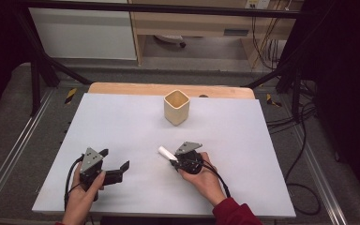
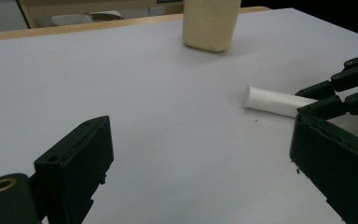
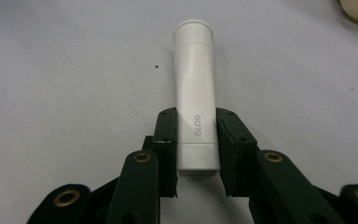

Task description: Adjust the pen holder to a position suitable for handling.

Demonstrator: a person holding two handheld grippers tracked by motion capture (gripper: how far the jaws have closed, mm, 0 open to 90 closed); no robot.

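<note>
The right gripper (image 3: 196, 149) squeezes the white glue stick (image 3: 196, 100) on the surface (image 1: 122, 126); the left gripper's (image 1: 115, 164) fingers are spread wide.

The cup's (image 2: 210, 23) top is cut off by the picture's upper edge.

A cream cup (image 1: 176, 107) with rounded corners stands upright and open-topped toward the far middle of the white worktop (image 1: 122, 122). A strip of bare wood (image 1: 122, 88) runs along the worktop's far edge. Black frame bars (image 1: 42, 65) stand at both sides. Cables (image 1: 300, 140) trail over the grey floor (image 1: 9, 117) on the right. Beyond stand a white cabinet (image 1: 82, 35) and wooden furniture (image 1: 192, 23).
</note>
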